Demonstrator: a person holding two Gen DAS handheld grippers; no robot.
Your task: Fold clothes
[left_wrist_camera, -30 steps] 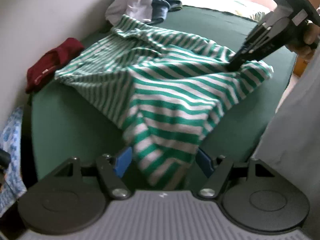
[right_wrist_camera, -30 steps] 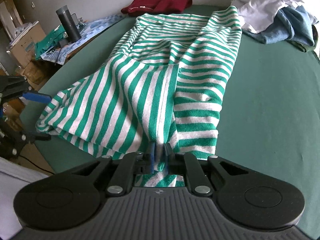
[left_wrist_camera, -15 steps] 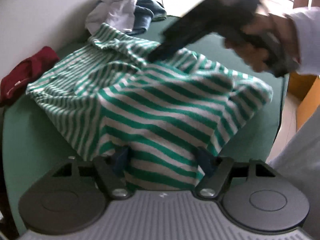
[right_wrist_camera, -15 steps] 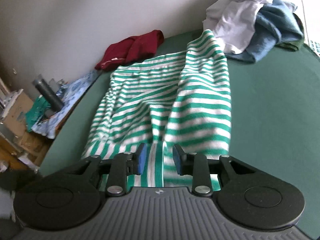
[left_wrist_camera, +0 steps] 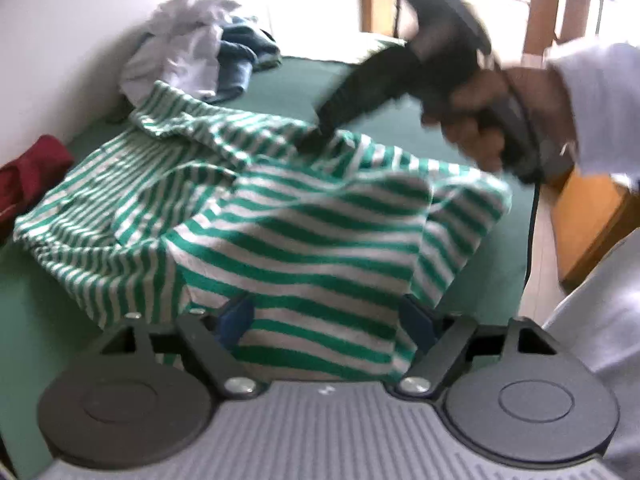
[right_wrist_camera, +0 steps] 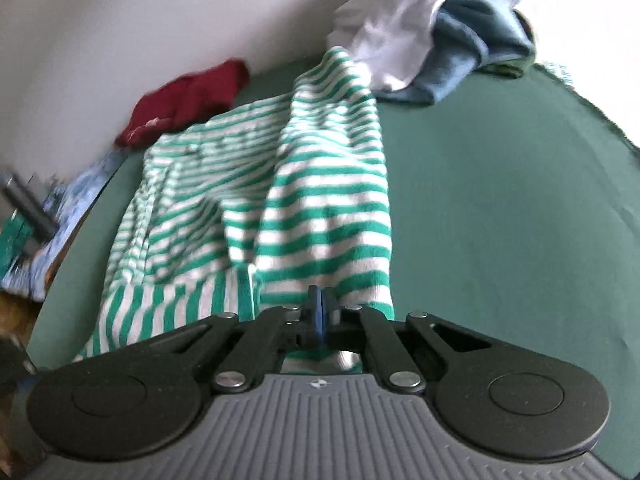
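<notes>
Nearest the left camera, the left claw (left_wrist_camera: pixel 326 320) stands wide open, its blue pads spread to either side of a fold of the striped shirt (left_wrist_camera: pixel 304 240) that drapes between them without being pinched. Half a second ago the cloth sat lower and flatter in front of it; now a broad fold is lifted and bunched over toward the wall side of the green cover (right_wrist_camera: pixel 500 200). The right claw (right_wrist_camera: pixel 318 316) has changed most: its fingers, parted half a second ago, are now pressed together on the near edge of the shirt. Seen from the left camera, the right claw (left_wrist_camera: pixel 312 138), held in a hand (left_wrist_camera: pixel 492 120) with a white sleeve, reaches down onto the shirt's far side, and it is blurred.

The shirt lies on the cover, running from the near edge toward the wall. Beyond the shirt, against the wall, sits a dark red garment (right_wrist_camera: pixel 188 100). Farther along the wall is a heap of white and blue clothes (right_wrist_camera: pixel 432 40), touching the shirt's far end. No containers show.
</notes>
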